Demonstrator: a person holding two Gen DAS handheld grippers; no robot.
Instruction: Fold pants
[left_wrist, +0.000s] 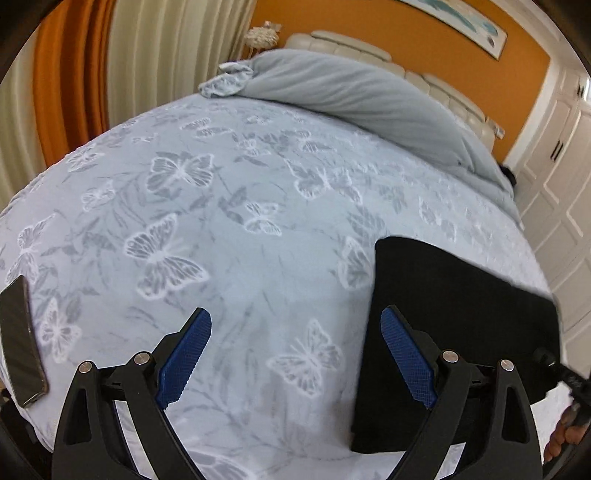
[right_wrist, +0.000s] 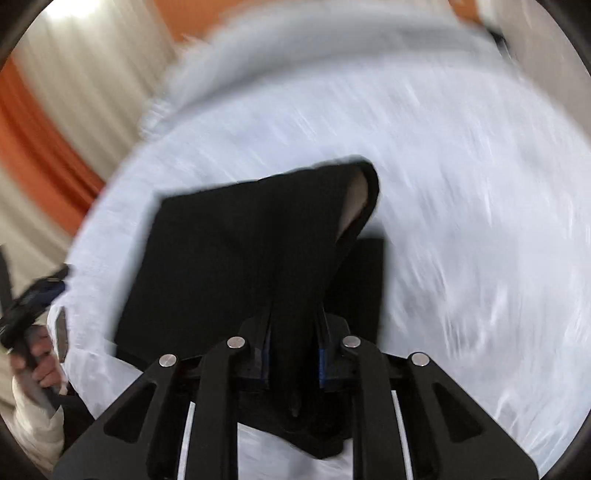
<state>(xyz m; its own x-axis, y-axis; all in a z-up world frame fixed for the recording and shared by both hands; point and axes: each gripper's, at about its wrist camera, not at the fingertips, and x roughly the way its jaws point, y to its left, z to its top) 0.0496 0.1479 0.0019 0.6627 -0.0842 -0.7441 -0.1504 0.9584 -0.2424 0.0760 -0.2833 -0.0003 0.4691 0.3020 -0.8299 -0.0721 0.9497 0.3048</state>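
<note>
The right tool (right_wrist: 293, 354) is seen closed on a bunched fold of the black pants (right_wrist: 229, 258): dark cloth fills the narrow gap between its blue pads and rises away from them in a ridge. The cloth is therefore in the tool itself, and from there it runs forward and to the left in the right wrist view, spreading into a flat, roughly rectangular stack on the bed (right_wrist: 461, 221). At the far end of the lifted ridge an opening is turned up and a pale inner lining is shown. This view is heavily blurred, so finer creases cannot be made out.

The left tool (left_wrist: 295, 354) is held wide open with nothing between its blue pads (left_wrist: 184, 362); only the butterfly-printed bedcover (left_wrist: 221, 240) is seen in the gap. The pants (left_wrist: 450, 314) lie to its right, their near left edge just beside the right-hand finger, and their long axis is judged to run away from the tool towards the far right side of the bed. The right hand is thus judged the nearer and the only one engaged; for the left tool to help, a sideways shift to the right would be needed.

The pants are seen as matte black, already folded into a compact flat block with straight edges, one layer being lifted. A dark phone (left_wrist: 20, 339) lies at the bed's left edge, well apart from the cloth.
</note>
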